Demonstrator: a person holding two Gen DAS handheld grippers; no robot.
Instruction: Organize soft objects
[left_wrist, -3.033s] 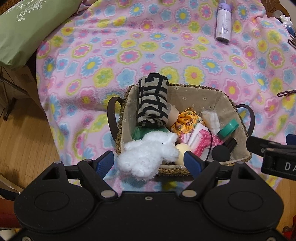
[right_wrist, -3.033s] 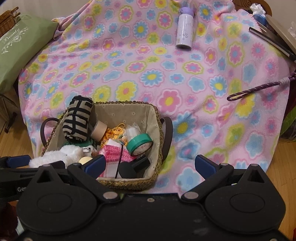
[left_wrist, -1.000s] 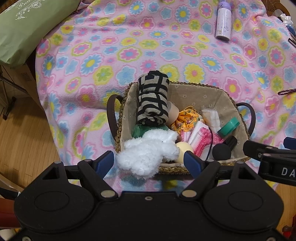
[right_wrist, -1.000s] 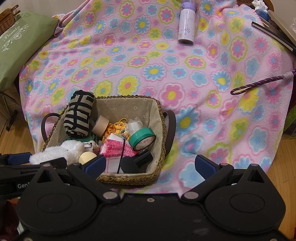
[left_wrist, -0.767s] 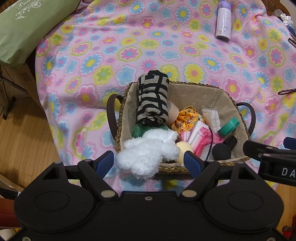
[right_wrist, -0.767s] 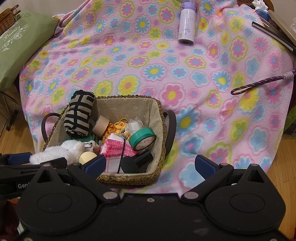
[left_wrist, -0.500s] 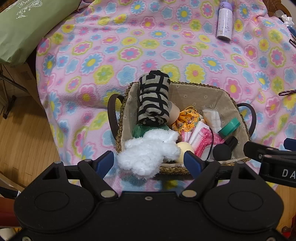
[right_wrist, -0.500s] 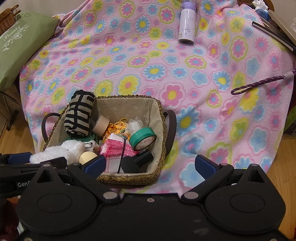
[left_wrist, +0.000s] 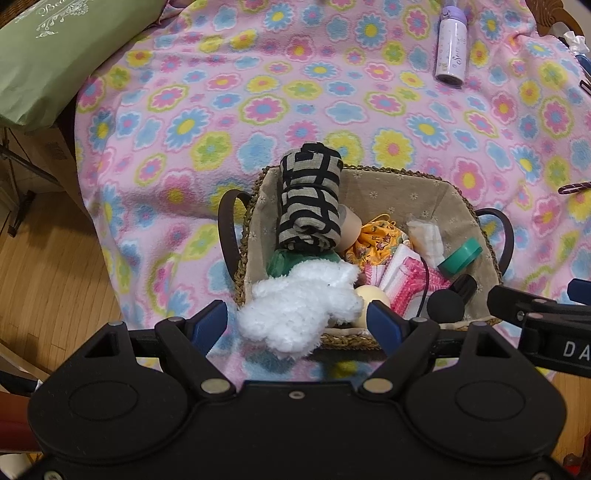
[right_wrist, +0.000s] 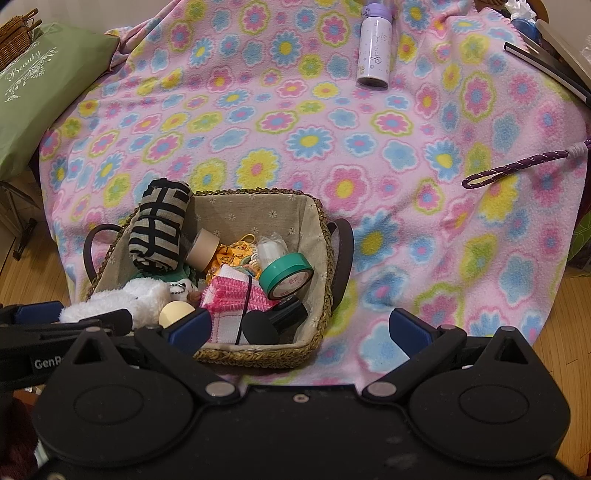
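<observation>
A woven basket (left_wrist: 388, 171) with a beige lining sits on the flowered blanket (right_wrist: 295, 129). A white plush toy (left_wrist: 299, 306) hangs over its near left corner. Behind the toy a rolled black and beige cloth (left_wrist: 308, 199) leans on the left wall. An orange cloth (left_wrist: 376, 240), a pink and white cloth (left_wrist: 410, 280), green tape (right_wrist: 286, 277), a brown tape roll (right_wrist: 202, 251), a cream ball (left_wrist: 371, 299) and a black microphone (right_wrist: 260, 326) fill the rest. My left gripper (left_wrist: 295, 321) hovers open just before the plush toy. My right gripper (right_wrist: 301, 328) stands open over the basket's near right corner.
A lilac bottle (right_wrist: 375, 51) lies at the blanket's far side. A green cushion (left_wrist: 48, 55) sits at the far left, and a purple rope loop (right_wrist: 517, 166) and books (right_wrist: 546, 62) at the right. Wooden floor (left_wrist: 44, 277) shows to the left.
Nothing in the basket has moved and both grippers stay open. The right view has shifted only slightly since the oldest frames.
</observation>
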